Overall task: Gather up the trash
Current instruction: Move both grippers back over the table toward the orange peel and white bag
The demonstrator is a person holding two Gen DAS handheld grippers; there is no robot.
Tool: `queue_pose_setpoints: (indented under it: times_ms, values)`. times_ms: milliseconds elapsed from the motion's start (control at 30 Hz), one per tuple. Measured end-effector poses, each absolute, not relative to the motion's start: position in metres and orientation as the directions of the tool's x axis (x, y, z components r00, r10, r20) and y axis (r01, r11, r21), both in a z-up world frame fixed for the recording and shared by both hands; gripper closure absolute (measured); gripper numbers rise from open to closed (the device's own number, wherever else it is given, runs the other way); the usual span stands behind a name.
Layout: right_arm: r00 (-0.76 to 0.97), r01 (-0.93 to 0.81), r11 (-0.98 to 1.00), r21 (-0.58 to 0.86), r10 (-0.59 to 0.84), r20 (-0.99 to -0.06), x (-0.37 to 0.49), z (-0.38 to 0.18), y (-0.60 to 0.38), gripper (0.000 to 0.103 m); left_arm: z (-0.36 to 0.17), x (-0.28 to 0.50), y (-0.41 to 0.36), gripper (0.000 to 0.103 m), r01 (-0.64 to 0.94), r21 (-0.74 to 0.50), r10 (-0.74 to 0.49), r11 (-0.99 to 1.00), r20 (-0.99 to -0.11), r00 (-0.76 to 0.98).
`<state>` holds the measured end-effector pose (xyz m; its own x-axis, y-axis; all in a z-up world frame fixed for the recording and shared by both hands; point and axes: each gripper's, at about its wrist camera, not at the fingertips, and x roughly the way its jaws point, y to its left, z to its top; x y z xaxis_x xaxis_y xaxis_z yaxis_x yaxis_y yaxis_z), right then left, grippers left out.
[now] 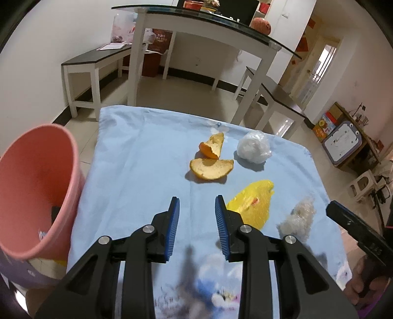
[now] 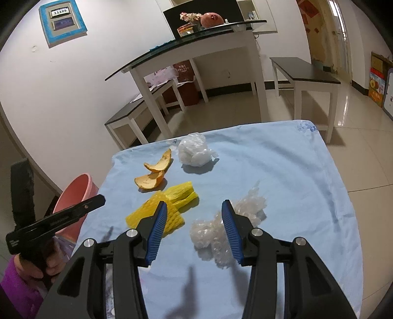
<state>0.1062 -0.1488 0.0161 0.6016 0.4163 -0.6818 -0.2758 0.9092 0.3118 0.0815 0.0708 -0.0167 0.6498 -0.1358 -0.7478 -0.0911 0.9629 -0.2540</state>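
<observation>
Poised over the blue cloth [image 2: 282,157], both spread and empty: right gripper [image 2: 194,208] above crinkled wrap [image 2: 211,230], left gripper [image 1: 197,203] beside yellow netting [image 1: 253,206]. Peels [image 1: 211,166] mid-cloth; pink bin [image 1: 36,186] off the left edge, seemingly tilted to receive.

A: Can any writing be read here?

B: Only one item. The blue-framed wall panel [image 2: 64,21] in the right wrist view carries a small white plate with the number "11109".

A: And the red box [image 2: 184,69] under the white table?

B: Its print is too blurred to read.
</observation>
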Motion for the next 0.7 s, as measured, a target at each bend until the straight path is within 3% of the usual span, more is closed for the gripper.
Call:
queue_pose_setpoints:
  times_ms: [700]
  values:
    - [0.550,-0.326,0.907,0.266,0.411,-0.727,0.191,0.006,-0.126,0.054,-0.061,0.163,0.075,0.073,-0.107,-0.230,-0.116,0.967,-0.777,0.619]
